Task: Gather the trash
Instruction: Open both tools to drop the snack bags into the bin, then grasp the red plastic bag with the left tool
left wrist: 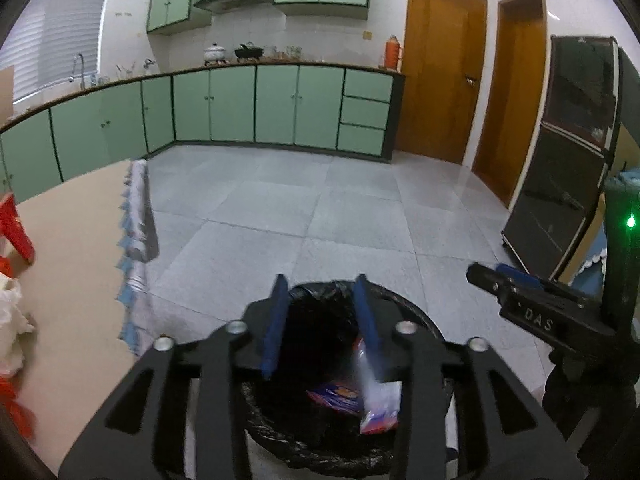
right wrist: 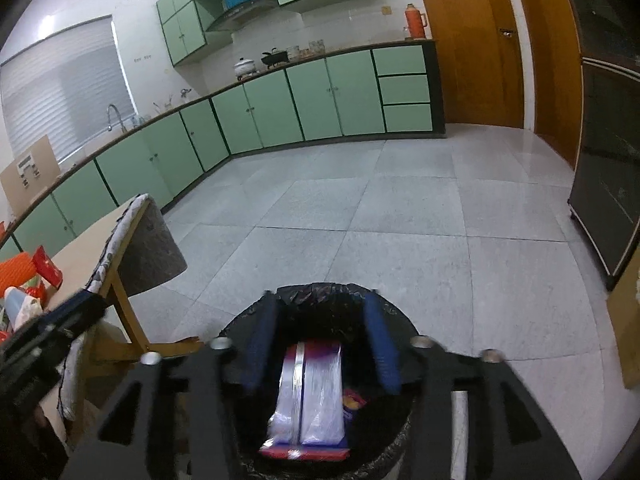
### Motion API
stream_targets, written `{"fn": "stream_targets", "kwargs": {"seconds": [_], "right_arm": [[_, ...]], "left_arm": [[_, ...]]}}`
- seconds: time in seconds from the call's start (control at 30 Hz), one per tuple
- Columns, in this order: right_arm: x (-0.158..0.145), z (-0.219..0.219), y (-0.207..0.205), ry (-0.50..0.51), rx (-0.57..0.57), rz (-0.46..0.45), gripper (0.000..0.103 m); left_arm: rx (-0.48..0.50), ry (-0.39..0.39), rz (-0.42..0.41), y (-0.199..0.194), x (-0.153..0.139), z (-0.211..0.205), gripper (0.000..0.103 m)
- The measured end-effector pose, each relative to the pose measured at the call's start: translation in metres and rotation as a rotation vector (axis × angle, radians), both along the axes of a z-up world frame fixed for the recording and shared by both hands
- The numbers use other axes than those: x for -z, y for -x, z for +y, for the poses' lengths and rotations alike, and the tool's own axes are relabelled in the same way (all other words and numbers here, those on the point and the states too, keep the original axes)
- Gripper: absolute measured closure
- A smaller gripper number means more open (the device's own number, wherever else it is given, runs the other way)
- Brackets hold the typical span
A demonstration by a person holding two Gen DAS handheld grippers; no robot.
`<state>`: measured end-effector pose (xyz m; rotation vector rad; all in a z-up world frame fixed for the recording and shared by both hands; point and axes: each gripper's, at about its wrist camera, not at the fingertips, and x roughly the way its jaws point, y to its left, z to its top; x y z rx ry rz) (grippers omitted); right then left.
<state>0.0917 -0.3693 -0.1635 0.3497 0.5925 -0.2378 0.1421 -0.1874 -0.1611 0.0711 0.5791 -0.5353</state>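
A round bin lined with a black bag (left wrist: 404,300) (right wrist: 312,290) stands on the floor right under both grippers. My left gripper (left wrist: 321,282) is open above its mouth. A blurred clear wrapper with red print (left wrist: 378,404) hangs loose just below the right finger, gripped by neither pad, and a blue and orange packet (left wrist: 334,396) lies in the bin. My right gripper (right wrist: 320,298) is open too. Below its spread fingers a clear plastic wrapper with a red end (right wrist: 308,396) lies inside the bin, free of the pads. A small colourful packet (right wrist: 354,400) sits beside it.
A beige-topped table (left wrist: 72,240) with a patterned cloth edge stands left of the bin and carries red packaging (right wrist: 44,268) and a white bag (left wrist: 12,320). Green kitchen cabinets (right wrist: 280,104) line the far wall. A black cabinet (left wrist: 560,160) stands to the right. Grey floor tiles (right wrist: 400,220) spread ahead.
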Motion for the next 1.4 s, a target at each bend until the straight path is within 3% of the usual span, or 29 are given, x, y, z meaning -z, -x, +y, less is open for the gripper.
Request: {"fn": "stream_targets", "kwargs": {"seconds": [0.13,0.33,0.67,0.8,1.0,1.23,1.4], "right_arm": [[-0.017,0.012,0.006,0.02,-0.013,-0.047,0.029],[-0.056,0.072,0.014,0.098,-0.095,-0.168,0.014],[-0.081,0.189,0.007,0.157,-0.302,-0.27,0.013],[-0.08,0.224,0.005,0.171,-0.378,-0.269,0.013],[-0.08,0.244,0.004,0.186,-0.415,-0.253,0.013],[-0.075,0.249,-0.001,0.191,-0.421,-0.23,0.013],[-0.07,0.253,-0.005,0.192,-0.432,-0.215,0.013]], "left_arm": [[-0.033,0.009,-0.039,0.007,-0.02,0.023,0.051],[-0.154,-0.007,-0.125,0.029,-0.051,0.09,0.036],[-0.461,-0.06,-0.165,0.064,-0.062,0.209,0.023],[-0.502,-0.059,-0.124,0.06,-0.061,0.231,0.019],[-0.536,-0.038,-0.05,0.052,-0.042,0.253,0.015],[-0.526,-0.003,0.005,0.037,-0.025,0.263,0.016],[-0.513,-0.007,0.004,0.038,-0.022,0.259,0.053]]}}
